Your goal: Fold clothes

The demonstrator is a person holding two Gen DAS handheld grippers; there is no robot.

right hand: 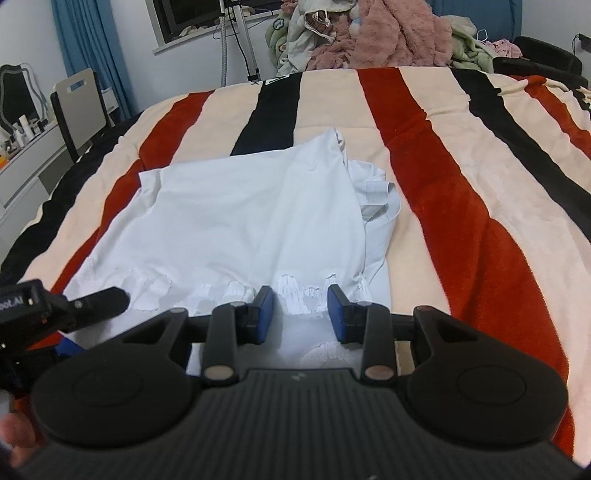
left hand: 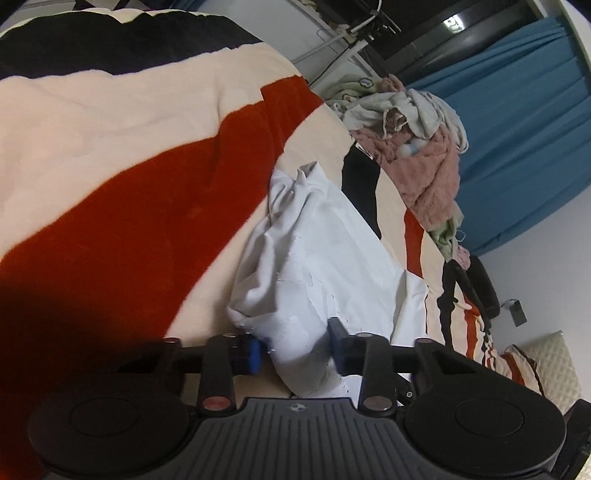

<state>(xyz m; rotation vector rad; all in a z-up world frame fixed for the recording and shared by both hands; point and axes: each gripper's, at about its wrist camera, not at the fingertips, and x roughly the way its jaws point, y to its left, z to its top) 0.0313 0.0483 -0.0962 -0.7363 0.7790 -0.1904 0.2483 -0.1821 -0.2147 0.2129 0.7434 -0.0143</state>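
Observation:
A white T-shirt (right hand: 243,221) lies partly folded on the striped blanket (right hand: 461,206), a sleeve bunched at its right side and a cracked white print along its near edge. My right gripper (right hand: 301,314) is open, its blue pads either side of the shirt's near edge, low over the cloth. My left gripper (left hand: 295,350) is open with a bunched fold of the shirt (left hand: 310,266) lying between its pads. The left gripper also shows in the right wrist view (right hand: 92,306), at the shirt's near left corner.
A pile of pink, white and green clothes (right hand: 369,33) sits at the bed's far end. A chair (right hand: 79,107) and a dresser with bottles (right hand: 26,147) stand at the left. Blue curtains (left hand: 517,129) hang behind. A cream pillow (left hand: 550,365) lies beyond the bed.

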